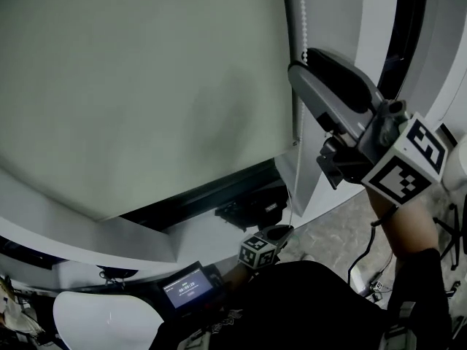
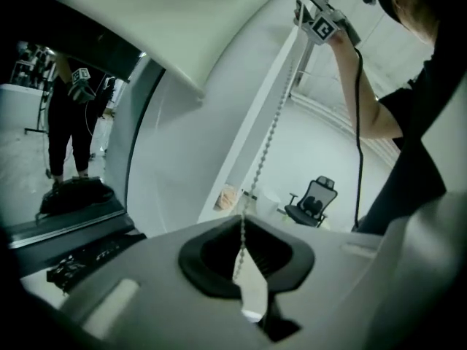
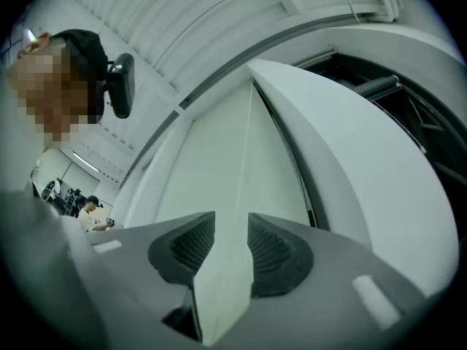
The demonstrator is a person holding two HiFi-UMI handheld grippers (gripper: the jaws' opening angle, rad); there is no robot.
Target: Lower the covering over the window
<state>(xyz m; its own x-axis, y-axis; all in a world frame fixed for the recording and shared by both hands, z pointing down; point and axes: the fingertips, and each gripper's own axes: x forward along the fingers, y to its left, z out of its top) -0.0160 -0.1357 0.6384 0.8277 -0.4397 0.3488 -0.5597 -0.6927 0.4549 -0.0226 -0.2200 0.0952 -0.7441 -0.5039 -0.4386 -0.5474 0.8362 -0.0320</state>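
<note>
Pale grey blind (image 1: 146, 86) covers most of the window, with a dark strip left uncovered below its lower edge. My left gripper (image 2: 244, 257), held low, has its jaws clamped on the bead chain (image 2: 266, 148). My right gripper (image 3: 232, 243), raised high, has its jaws apart beside that chain.

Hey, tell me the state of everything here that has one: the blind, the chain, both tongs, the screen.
blind: mostly down, a dark window strip uncovered below it.
chain: hanging straight, pinched at its low end.
left tongs: shut on chain.
right tongs: open, raised by the chain, not gripping.
screen: lit.
</note>
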